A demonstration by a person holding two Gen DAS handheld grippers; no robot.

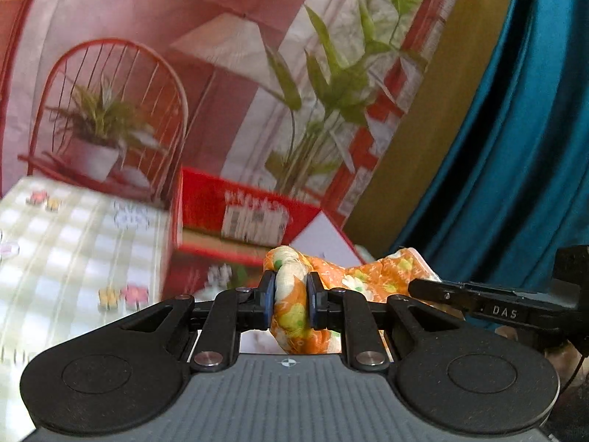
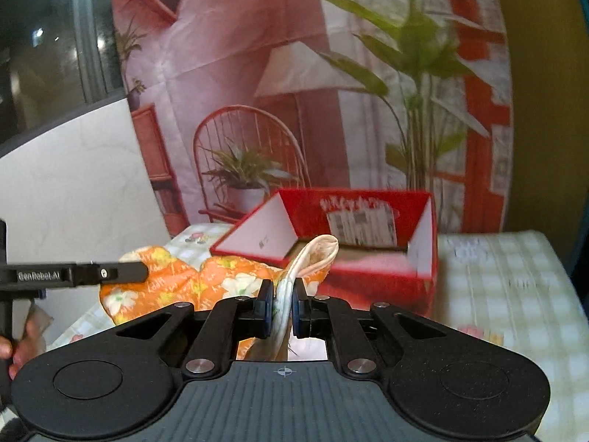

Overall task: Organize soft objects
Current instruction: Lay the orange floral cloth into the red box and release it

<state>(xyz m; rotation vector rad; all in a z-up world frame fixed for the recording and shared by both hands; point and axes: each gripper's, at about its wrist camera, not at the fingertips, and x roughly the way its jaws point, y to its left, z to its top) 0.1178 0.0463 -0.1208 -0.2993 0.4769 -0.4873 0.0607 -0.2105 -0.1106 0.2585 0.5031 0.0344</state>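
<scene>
Evidently mid-carry, the left gripper (image 1: 291, 300) and right gripper (image 2: 282, 307) each clamp the orange floral cloth (image 1: 371, 280), held above the checked table; next, lower it into the red box (image 2: 371, 221) at twelve o'clock.

Right gripper (image 2: 283, 304) pinching a bunched fold of the orange floral cloth (image 2: 191, 283), its pale underside sticking up between the blue-padded fingers (image 2: 268, 304). Behind the cloth, an open red cardboard box (image 2: 368, 276) with white inner flaps, set toward the far edge of the green-and-white checked tablecloth (image 2: 515, 294). At the left, the left gripper's black arm (image 2: 73, 274) over the cloth.
</scene>
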